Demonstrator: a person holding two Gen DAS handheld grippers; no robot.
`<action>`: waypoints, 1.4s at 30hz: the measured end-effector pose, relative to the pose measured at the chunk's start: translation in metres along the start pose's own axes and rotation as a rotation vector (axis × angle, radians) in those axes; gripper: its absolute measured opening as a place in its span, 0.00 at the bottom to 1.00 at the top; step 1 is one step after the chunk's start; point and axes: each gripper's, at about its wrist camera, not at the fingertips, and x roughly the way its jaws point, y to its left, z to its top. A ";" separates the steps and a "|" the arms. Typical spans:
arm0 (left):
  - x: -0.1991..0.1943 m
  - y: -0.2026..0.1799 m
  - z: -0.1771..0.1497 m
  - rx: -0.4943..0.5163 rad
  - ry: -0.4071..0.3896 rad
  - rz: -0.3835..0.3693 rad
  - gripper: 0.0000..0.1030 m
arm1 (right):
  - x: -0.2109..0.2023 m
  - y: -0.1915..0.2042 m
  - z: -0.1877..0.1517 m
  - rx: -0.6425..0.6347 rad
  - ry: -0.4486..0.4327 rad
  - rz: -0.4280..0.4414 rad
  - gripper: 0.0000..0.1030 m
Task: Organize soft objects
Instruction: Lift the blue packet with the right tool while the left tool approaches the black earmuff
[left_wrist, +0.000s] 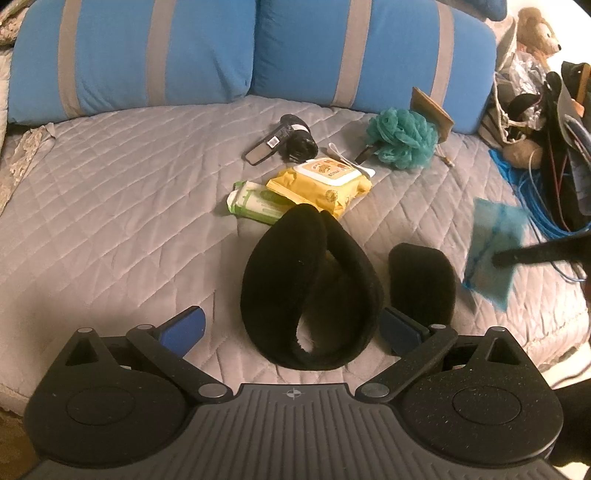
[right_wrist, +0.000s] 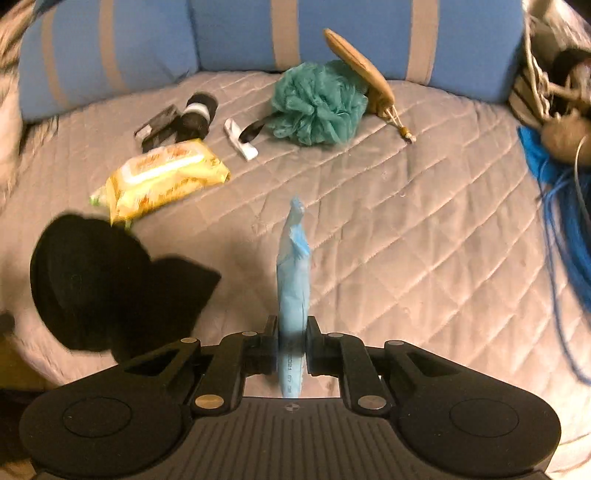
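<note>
Black earmuffs lie on the grey quilted bed, between the wide-open fingers of my left gripper; they also show in the right wrist view. My right gripper is shut on a light blue packet, held edge-on above the bed; the packet also shows, blurred, in the left wrist view. A yellow wipes pack lies on a green wipes pack. A teal bath pouf sits further back.
Two blue striped pillows line the back. A black bag roll, a white strap and a wooden brush lie near the pouf. Bags, blue cables and a teddy bear crowd the right edge.
</note>
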 end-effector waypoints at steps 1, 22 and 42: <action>0.000 -0.001 0.000 0.003 0.000 0.001 1.00 | 0.001 -0.001 0.002 0.008 -0.032 -0.008 0.16; -0.001 0.005 -0.005 -0.051 -0.045 -0.052 1.00 | 0.027 0.001 0.009 0.060 -0.206 -0.079 0.15; 0.029 -0.029 0.024 -0.095 -0.082 0.020 1.00 | -0.058 -0.009 -0.021 0.028 -0.314 -0.058 0.15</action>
